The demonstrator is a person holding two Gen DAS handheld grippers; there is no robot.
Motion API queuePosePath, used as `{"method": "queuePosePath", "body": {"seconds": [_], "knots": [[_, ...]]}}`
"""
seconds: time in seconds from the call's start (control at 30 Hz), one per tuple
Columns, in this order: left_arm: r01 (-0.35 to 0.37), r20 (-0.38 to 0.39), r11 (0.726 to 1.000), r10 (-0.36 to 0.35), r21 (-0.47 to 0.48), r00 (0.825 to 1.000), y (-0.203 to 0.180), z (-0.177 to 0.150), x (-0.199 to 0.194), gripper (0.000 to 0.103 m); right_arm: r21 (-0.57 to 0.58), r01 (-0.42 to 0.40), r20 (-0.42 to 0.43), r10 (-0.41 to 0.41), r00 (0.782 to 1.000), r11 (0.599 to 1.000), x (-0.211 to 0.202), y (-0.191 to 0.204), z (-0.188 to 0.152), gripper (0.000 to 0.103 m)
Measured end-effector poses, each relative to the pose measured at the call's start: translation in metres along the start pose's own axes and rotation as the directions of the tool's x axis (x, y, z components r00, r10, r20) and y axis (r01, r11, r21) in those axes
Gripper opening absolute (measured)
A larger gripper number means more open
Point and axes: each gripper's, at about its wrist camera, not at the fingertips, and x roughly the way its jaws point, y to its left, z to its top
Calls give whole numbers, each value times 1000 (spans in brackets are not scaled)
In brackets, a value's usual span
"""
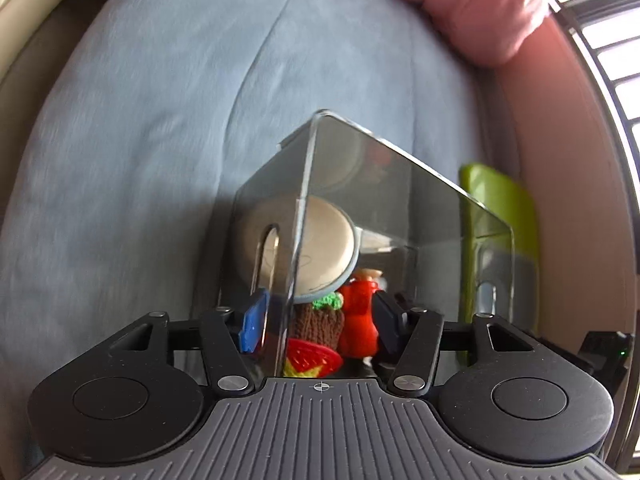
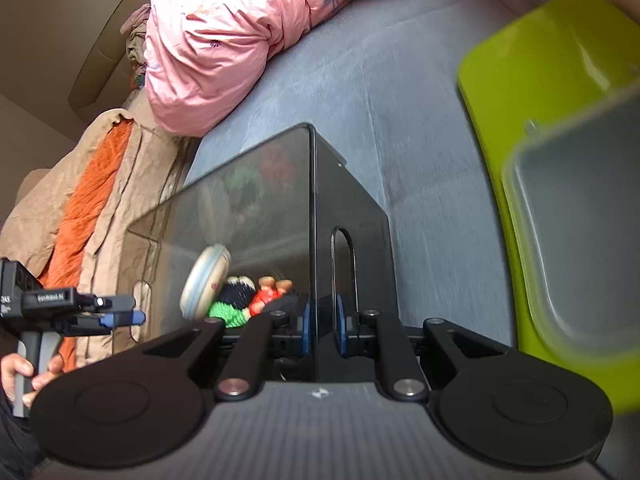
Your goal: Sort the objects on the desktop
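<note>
A clear smoky acrylic box (image 1: 360, 200) with slot handles fills both wrist views, above a blue bedsheet. Inside lie a round beige disc with a blue rim (image 1: 320, 248), a brown and green knitted toy (image 1: 320, 320), a red figure (image 1: 358, 320) and a red and yellow knitted piece (image 1: 312, 358). My left gripper (image 1: 316, 320) straddles the box's near wall, blue pads either side, with a wide gap. My right gripper (image 2: 322, 332) is shut on the box's wall (image 2: 316, 240) beside a slot handle (image 2: 343, 264). The disc (image 2: 206, 280) and toys (image 2: 248, 300) show there too.
A lime green tray (image 2: 532, 92) holding a clear plastic container (image 2: 580, 232) sits right of the box; the tray also shows in the left view (image 1: 500, 208). A pink quilt (image 2: 224, 48) and tan and orange clothing (image 2: 92, 200) lie at the bed's far side.
</note>
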Motion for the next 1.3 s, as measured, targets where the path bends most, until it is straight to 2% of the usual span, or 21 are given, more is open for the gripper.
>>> {"method": "queuePosePath", "body": {"seconds": [0.07,0.13,0.17,0.2,0.23,0.27,0.3,0.37,0.43,0.53,0.63,0.73,0.83,0.87,0.9,0.93,1.0,1.07,1.2,1.27,1.3], "knots": [[-15,-26,1000,14,-16,1000,3,-8,-2,60,12,0,-19,0,1000,1000,-4,-1,-12,21],[-67,37,997,66,26,997,-6,-12,-26,72,6,18,10,-18,1000,1000,-18,2,-17,32],[-100,92,993,94,60,991,-17,-14,-43,90,-14,43,53,-42,998,999,-31,7,-17,37],[-125,148,987,110,96,983,-29,-17,-60,97,-50,75,108,-69,992,996,-47,17,-16,39],[-140,184,981,114,135,976,-42,-18,-72,97,-105,106,165,-88,982,989,-63,30,-14,40],[-142,182,972,108,187,977,-58,-18,-75,98,-170,123,204,-87,975,978,-77,46,-12,44],[-137,166,960,99,243,981,-75,-19,-76,99,-224,114,187,-72,980,968,-81,61,-8,48],[-80,54,937,66,341,996,-105,-21,-54,100,-323,78,123,-40,992,943,-86,91,0,71],[-60,-96,921,104,384,990,-123,-22,-12,100,-374,37,46,-22,999,926,-73,115,4,71],[-142,-246,888,270,438,931,-127,-27,52,100,-388,33,38,-20,999,921,-60,132,2,68],[-197,-287,870,351,452,891,-114,-31,84,100,-343,2,91,31,995,939,-71,127,-6,69],[-248,-319,850,423,465,848,-100,-34,113,100,-219,-108,110,134,985,970,-89,98,-17,72],[-297,-350,826,490,479,798,-85,-38,142,100,-104,-190,121,202,972,976,-99,72,-23,72],[-313,-339,816,507,487,793,-82,-38,149,100,-80,-199,126,208,970,977,-102,64,-25,72],[-314,-330,820,499,478,801,-82,-37,150,99,-65,-199,132,206,970,978,-104,58,-27,72],[-308,-324,831,482,463,814,-83,-36,151,93,-54,-198,138,203,969,979,-106,53,-28,72],[-286,-321,850,448,442,835,-88,-34,147,57,-30,-200,148,202,968,979,-110,43,-30,73],[-243,-319,870,398,429,860,-98,-33,139,58,-9,-214,159,212,964,977,-113,35,-30,73],[-263,-291,856,416,446,861,-100,-34,131,49,5,-232,169,228,959,973,-111,31,-28,75],[-246,-300,880,383,407,874,-94,-32,119,39,-9,-218,158,217,963,976,-109,35,-26,75],[-223,-294,898,346,380,891,-93,-31,104,43,-22,-210,145,211,967,977,-106,39,-24,75]]}}
